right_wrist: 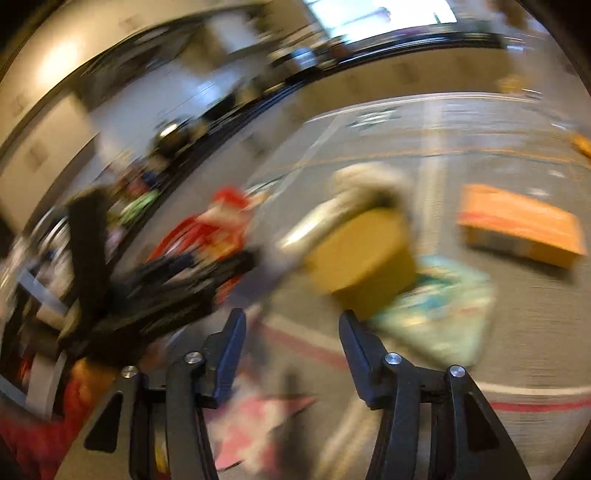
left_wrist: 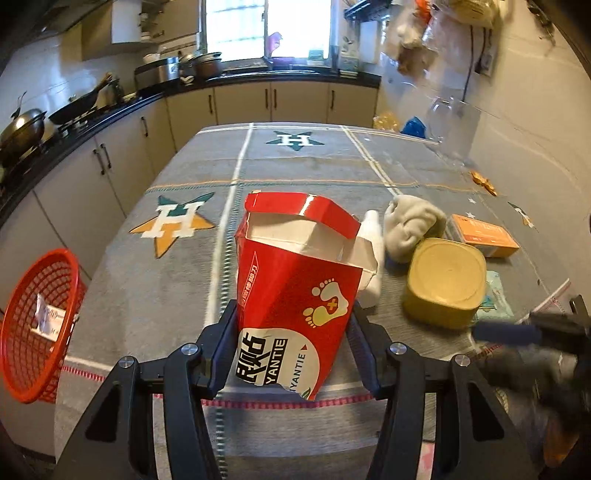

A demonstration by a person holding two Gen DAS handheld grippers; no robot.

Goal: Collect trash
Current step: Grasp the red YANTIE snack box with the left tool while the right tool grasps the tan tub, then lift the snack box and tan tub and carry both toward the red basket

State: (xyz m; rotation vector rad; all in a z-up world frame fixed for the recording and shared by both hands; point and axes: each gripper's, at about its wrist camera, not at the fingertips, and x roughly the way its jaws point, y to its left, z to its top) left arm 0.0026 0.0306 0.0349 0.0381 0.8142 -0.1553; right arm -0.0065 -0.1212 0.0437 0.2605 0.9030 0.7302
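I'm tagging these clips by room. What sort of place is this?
A home kitchen, most likely: a wok on the stove, pots by the window, and cabinets under a dark counter.

Kitchen w/ beige cabinets (left_wrist: 240, 99), black counter (left_wrist: 110, 114), bright window (left_wrist: 266, 26), gray star-print tablecloth (left_wrist: 295, 173).

torn red carton (left_wrist: 295, 291), upright, open-topped, above table

A: How many boxes are on the table (left_wrist: 303, 170)?
B: Two: one torn red carton (left_wrist: 295, 291) and one flat orange box (left_wrist: 484, 234).
A: Tins?
B: One gold tin (left_wrist: 445, 282), over one teal packet (left_wrist: 495, 295).
A: Baskets?
B: One red basket (left_wrist: 37, 325), off the table's left edge.
A: Socks?
B: Two, one grey (left_wrist: 410, 225), one white (left_wrist: 373, 258).
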